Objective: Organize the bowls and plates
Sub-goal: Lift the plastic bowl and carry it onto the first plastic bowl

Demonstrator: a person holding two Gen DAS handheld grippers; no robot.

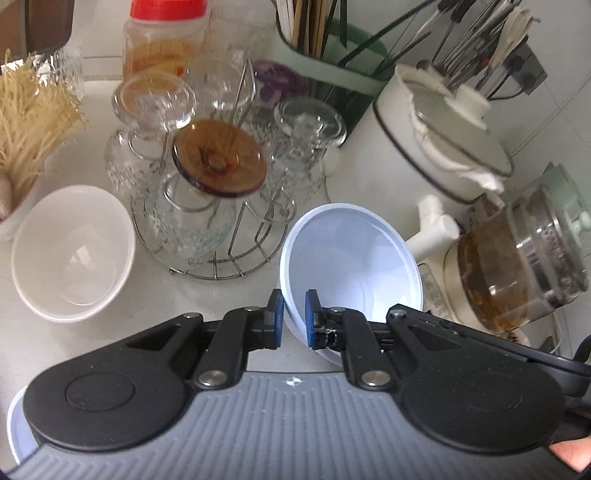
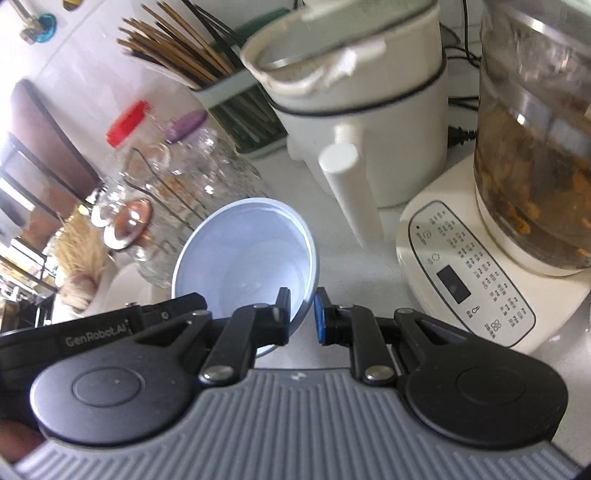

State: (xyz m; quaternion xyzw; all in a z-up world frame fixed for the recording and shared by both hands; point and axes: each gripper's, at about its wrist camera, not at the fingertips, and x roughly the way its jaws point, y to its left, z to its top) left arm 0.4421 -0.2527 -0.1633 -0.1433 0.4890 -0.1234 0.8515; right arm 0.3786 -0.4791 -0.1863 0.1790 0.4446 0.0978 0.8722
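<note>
A pale blue bowl [image 1: 354, 258] is tilted above the white counter, held at its rim from both sides. My left gripper [image 1: 294, 319] is shut on its near left rim. My right gripper [image 2: 302, 315] is shut on its right rim, seen in the right wrist view [image 2: 243, 254]. The left gripper's body [image 2: 96, 332] shows at the left of the right wrist view. A white bowl [image 1: 74, 251] stands upright on the counter, left of the left gripper. The edge of another pale blue dish [image 1: 14, 432] shows at the bottom left under the gripper.
A wire rack [image 1: 218, 258] with upturned glasses [image 1: 306, 125] and a brown lid [image 1: 219, 160] stands behind the bowls. A white pot [image 1: 424, 147] with a handle, a glass kettle on a base [image 2: 480, 277], a chopstick holder [image 1: 314, 44] and a red-capped jar [image 1: 166, 33] crowd the back.
</note>
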